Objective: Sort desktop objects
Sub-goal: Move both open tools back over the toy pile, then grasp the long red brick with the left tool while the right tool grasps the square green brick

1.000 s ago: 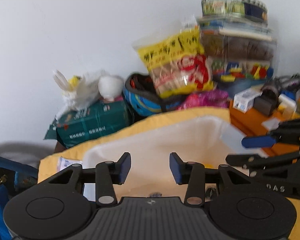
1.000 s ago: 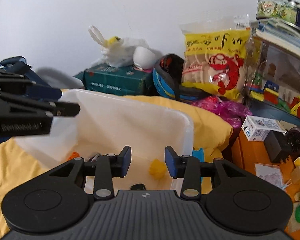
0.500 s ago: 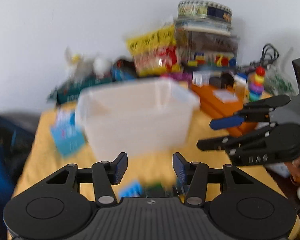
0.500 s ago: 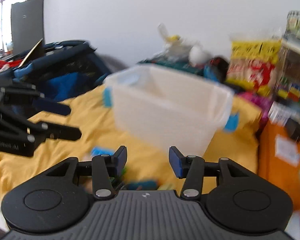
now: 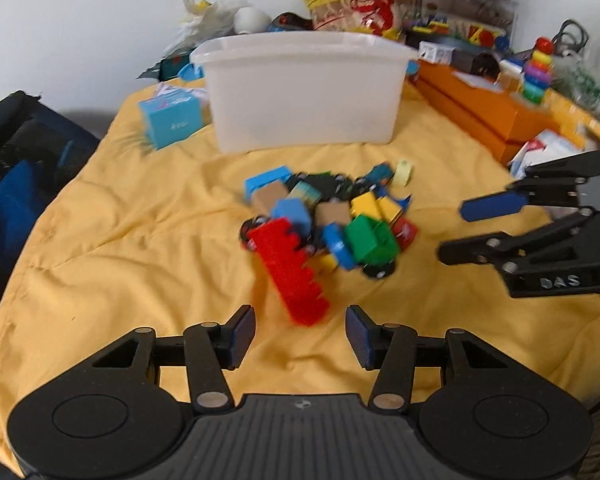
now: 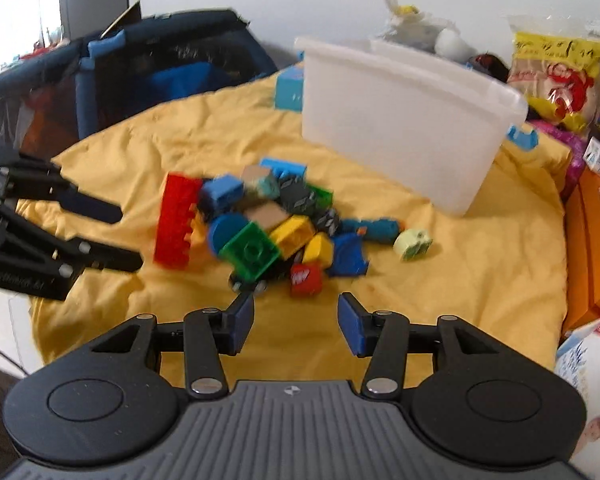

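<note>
- Broadly, open yellow cloth (image 5: 132, 240) is stretching around the pile of toy blocks (image 5: 328, 220) on every side, with bare fabric lying between the pile and both grippers.
- Behind the pile, the white plastic bin (image 5: 304, 92) is standing upright, well apart from the blocks; a light-blue box (image 5: 170, 122) is sitting just beside its left wall.
- Along the right edge, orange boxes (image 5: 484, 108) and clutter are crowding the cloth; a dark bag (image 6: 140, 64) is bordering the left side.
- The left gripper (image 5: 300, 336) is hovering with its jaws spread and nothing between them, near the long red brick (image 5: 288, 272), which is jutting out of the pile.
- The right gripper (image 6: 296, 324) is hanging with jaws spread too, empty, just short of a small red block (image 6: 306, 278).
- The blocks are looking slightly blurred: green, yellow, blue, tan and dark pieces are heaping together, touching.
</note>
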Action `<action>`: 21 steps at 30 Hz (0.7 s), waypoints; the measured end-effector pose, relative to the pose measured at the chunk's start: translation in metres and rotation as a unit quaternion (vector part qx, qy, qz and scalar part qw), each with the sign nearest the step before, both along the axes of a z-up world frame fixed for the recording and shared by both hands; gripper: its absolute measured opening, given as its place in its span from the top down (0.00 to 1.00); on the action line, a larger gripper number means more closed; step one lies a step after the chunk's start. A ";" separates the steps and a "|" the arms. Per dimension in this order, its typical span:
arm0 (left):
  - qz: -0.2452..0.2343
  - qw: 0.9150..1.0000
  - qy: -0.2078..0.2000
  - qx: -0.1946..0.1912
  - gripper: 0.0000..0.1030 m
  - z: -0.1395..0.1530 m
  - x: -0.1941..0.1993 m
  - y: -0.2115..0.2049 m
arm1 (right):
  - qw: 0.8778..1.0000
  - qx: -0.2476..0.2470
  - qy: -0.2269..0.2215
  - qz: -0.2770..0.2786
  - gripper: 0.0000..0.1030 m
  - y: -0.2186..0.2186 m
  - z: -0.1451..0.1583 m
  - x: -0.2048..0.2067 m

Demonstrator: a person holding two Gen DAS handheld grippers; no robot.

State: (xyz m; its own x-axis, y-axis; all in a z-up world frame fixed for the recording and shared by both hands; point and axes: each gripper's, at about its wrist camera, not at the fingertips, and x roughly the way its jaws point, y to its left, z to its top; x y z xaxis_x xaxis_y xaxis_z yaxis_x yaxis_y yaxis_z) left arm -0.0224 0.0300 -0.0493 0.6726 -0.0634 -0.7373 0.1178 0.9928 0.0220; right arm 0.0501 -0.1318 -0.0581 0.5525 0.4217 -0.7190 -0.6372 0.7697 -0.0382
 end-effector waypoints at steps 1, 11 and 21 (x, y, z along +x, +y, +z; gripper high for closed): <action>0.004 1.000 0.000 0.002 0.48 -0.001 -0.001 0.001 | 1.000 0.005 0.008 0.000 0.51 -0.001 -0.002 -0.002; -0.016 0.999 -0.001 -0.028 0.48 -0.002 0.022 -0.001 | 0.999 0.001 0.025 -0.029 0.52 0.003 -0.009 -0.002; -0.050 0.988 0.050 -0.139 0.76 -0.010 0.040 0.015 | 0.998 0.003 0.027 -0.053 0.52 -0.001 -0.008 0.003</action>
State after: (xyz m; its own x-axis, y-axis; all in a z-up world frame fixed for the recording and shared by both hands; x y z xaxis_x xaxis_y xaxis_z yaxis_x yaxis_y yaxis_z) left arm 0.0172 0.0449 -0.0592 0.5770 -0.3354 -0.7447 0.2032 0.9421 -0.2669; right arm 0.0527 -0.1326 -0.0659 0.5554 0.3665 -0.7465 -0.5529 0.8332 -0.0023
